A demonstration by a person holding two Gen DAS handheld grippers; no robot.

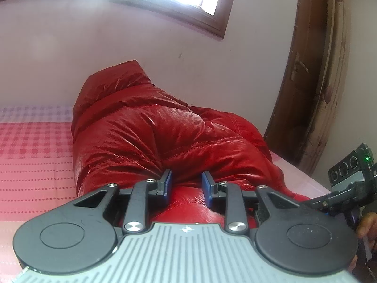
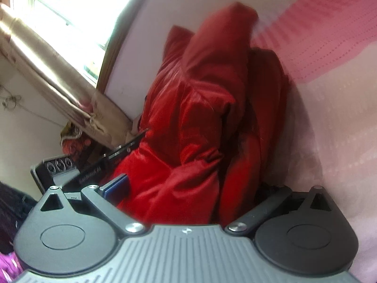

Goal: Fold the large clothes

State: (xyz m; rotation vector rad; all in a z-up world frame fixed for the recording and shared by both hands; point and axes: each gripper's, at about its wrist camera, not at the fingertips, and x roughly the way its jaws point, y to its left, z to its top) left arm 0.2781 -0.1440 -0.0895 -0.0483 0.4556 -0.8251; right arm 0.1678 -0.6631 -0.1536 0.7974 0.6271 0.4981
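Observation:
A shiny red puffer jacket (image 1: pixel 146 136) lies bunched on a pink checked bedspread (image 1: pixel 35 155), its far end propped against the wall. My left gripper (image 1: pixel 187 184) is at the jacket's near edge, and its blue pads (image 1: pixel 167 183) pinch a thick fold of red fabric. The right wrist view is rolled sideways and blurred. There the jacket (image 2: pixel 188 129) fills the middle, and my right gripper (image 2: pixel 193 188) stands wide open around its near end. One blue pad (image 2: pixel 116 186) shows beside the fabric; the other finger is dark and mostly hidden.
A wall with a wood-framed window (image 1: pixel 212 18) rises behind the bed, and a wooden door (image 1: pixel 313 82) stands to the right. The right gripper's body (image 1: pixel 348 176) and a hand (image 1: pixel 367 226) show at the edge. A curtain (image 2: pixel 54 70) and a cardboard box (image 2: pixel 110 118) are beside the bed.

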